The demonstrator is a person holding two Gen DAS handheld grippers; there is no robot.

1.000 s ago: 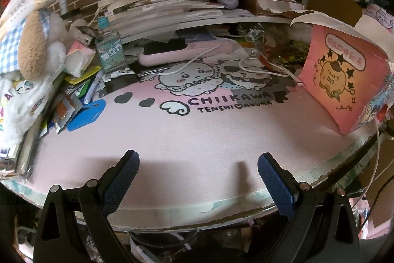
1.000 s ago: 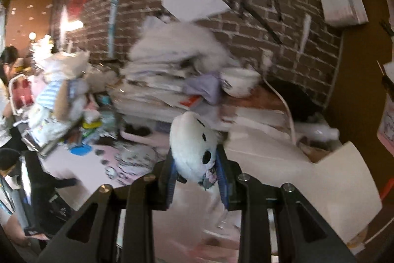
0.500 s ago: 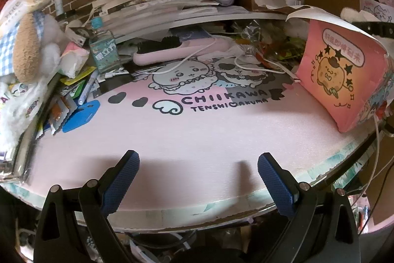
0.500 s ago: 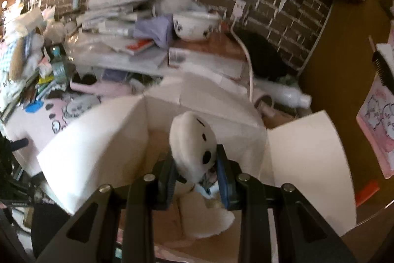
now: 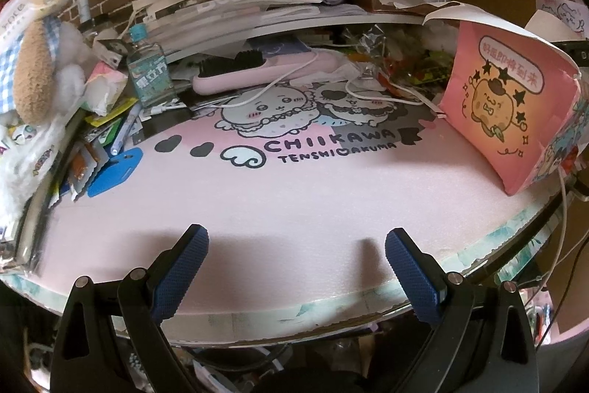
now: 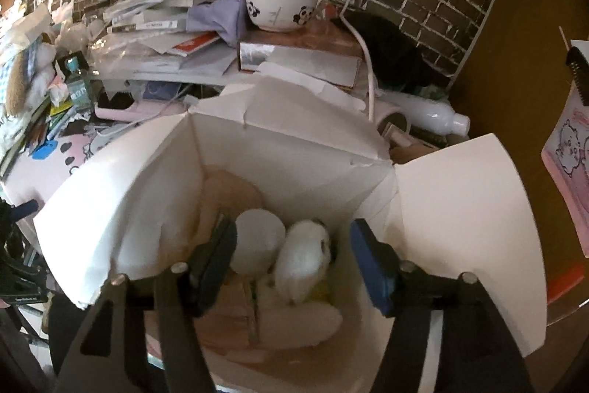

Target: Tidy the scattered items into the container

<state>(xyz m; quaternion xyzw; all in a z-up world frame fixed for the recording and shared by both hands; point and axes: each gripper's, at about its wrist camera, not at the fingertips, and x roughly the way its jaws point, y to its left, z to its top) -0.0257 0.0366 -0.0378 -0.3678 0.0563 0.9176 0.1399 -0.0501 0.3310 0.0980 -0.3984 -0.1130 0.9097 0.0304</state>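
Note:
My right gripper (image 6: 294,245) is open above the mouth of a white cardboard box (image 6: 287,127) with its flaps spread. A white plush toy (image 6: 303,260) with black markings lies loose inside, beside a pale round item (image 6: 259,240) and other soft things. In the left wrist view the same box shows its pink printed side (image 5: 504,109) at the desk's right edge. My left gripper (image 5: 294,258) hovers open and empty over the near edge of the pink desk mat (image 5: 294,194).
Clutter lines the mat's far and left sides: a pink hairbrush (image 5: 257,70), a small bottle (image 5: 149,76), a blue tag (image 5: 114,172), pens, packets, white cables and a plush dog (image 5: 33,76). Stacked books and a panda bowl (image 6: 281,8) sit on a raised shelf.
The right gripper carried the white plush over the box, lowered toward its mouth, then opened; the plush now lies inside. The left gripper stayed open, with its view shifting slightly.

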